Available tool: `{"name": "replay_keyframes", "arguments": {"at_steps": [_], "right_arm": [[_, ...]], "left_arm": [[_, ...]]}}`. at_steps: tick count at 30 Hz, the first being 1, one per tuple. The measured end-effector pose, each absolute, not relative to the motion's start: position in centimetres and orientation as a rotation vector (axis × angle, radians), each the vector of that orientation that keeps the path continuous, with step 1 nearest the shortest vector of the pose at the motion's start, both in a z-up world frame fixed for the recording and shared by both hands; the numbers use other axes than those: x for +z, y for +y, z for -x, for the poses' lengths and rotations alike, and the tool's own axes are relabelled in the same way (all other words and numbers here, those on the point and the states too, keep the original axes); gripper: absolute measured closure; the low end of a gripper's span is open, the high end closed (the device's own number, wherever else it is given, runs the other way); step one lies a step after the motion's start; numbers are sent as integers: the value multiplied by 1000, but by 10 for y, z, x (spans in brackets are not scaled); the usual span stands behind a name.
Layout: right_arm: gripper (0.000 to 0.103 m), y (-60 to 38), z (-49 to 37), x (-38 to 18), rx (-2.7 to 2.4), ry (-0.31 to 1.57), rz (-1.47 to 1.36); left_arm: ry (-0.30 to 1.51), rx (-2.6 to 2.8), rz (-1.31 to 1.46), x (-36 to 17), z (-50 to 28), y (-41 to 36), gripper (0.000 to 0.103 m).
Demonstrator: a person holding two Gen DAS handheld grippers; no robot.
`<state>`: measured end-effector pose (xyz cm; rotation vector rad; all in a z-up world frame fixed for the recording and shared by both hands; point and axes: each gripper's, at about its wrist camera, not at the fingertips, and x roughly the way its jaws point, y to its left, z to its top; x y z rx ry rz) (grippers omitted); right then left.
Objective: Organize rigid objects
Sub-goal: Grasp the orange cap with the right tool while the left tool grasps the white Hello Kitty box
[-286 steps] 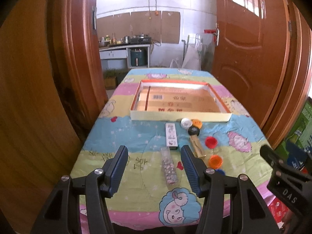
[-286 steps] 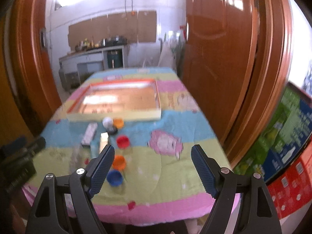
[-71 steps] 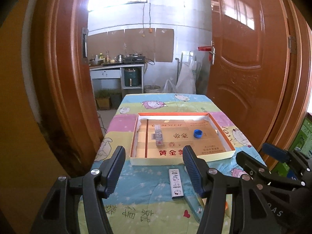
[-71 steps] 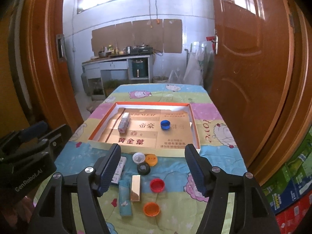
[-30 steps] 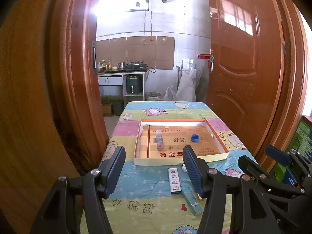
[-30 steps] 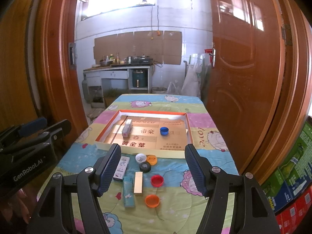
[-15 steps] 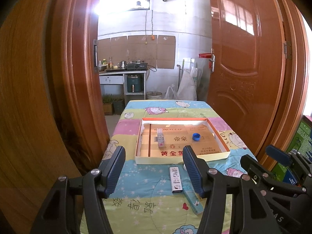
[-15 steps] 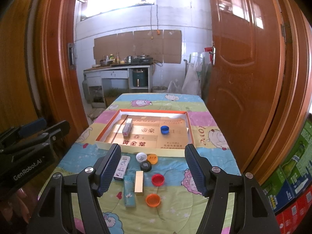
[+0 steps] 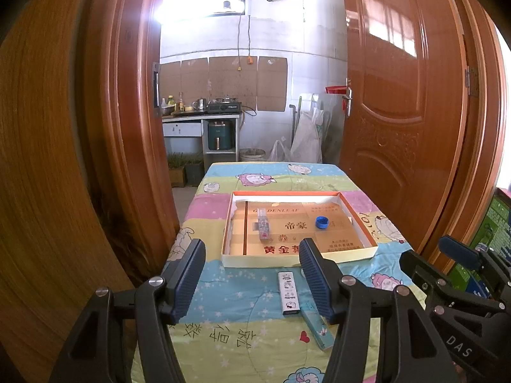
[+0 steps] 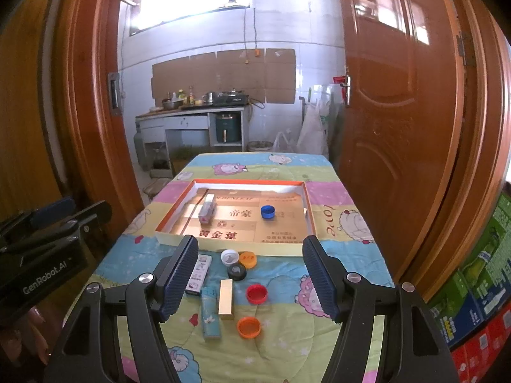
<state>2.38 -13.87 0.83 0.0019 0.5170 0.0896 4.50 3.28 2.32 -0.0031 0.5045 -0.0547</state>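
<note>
A shallow cardboard tray (image 9: 297,258) (image 10: 179,241) lies on the table and holds a clear patterned box (image 9: 263,223) (image 10: 207,210) and a blue cap (image 9: 321,222) (image 10: 267,212). In front of it lie a white patterned box (image 9: 289,292) (image 10: 198,269), a teal box (image 9: 316,324) (image 10: 210,312), a gold bar (image 10: 225,298), and white (image 10: 229,257), black (image 10: 236,271), red (image 10: 256,293) and two orange caps (image 10: 248,260) (image 10: 248,327). My left gripper (image 9: 249,284) and right gripper (image 10: 249,281) are open, empty, raised at the near table edge.
The table has a cartoon-print cloth (image 9: 230,335) (image 10: 345,255). Wooden door leaves (image 9: 399,127) (image 10: 399,111) flank it on both sides. A kitchen counter (image 10: 191,111) stands beyond. Coloured cartons (image 10: 479,303) are stacked at the right.
Since 9.5 s ago the clear patterned box and the blue cap have gone from the cloth into the tray. Over the last second both grippers hardly moved.
</note>
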Motion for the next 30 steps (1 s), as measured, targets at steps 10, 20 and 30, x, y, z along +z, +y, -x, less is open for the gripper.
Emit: {"name": "replay_keyframes", "arguments": {"at_steps": [10,20,30], "right_arm": [[33,-156,-19,1,50,523,-8],[33,-172,-25,-26,60,595,-33],[33,-165,-36,-80,142,701,-15]], "left_arm": [[515,-51,18,19,-46,38,42],[562,-76,35,-3,-56,37,42],[712,-140,48,-58,-90,25,42]]}}
